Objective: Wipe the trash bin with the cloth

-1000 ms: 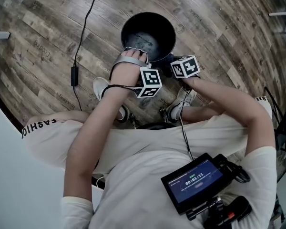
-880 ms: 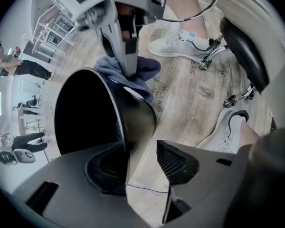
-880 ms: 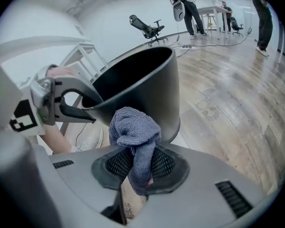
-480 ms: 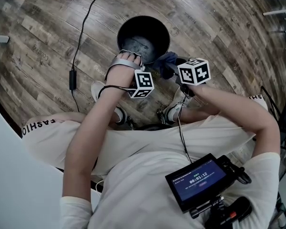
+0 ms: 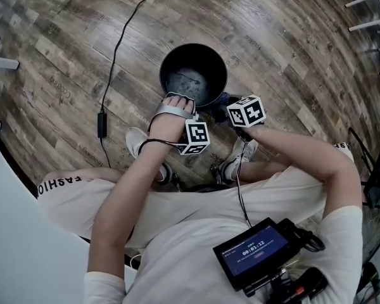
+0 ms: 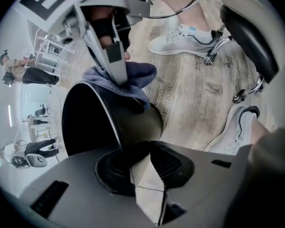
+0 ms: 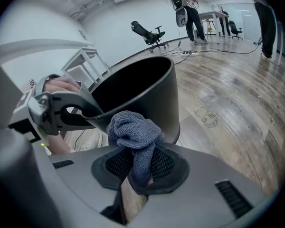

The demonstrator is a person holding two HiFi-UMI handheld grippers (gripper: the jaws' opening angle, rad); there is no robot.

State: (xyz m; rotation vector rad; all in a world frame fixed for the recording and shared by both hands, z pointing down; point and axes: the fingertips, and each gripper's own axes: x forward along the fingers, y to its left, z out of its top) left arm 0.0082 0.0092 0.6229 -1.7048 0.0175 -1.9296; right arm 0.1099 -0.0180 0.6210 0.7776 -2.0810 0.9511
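Now | left claw [image 6: 143, 152] just closed onto trash bin [image 6: 109, 122] rim | right claw [image 7: 135, 175] clamped on cloth [image 7: 133, 132]

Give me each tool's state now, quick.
Left tool: jaws have just been closing, now shut on the rim of the trash bin.
Right tool: shut on the cloth.
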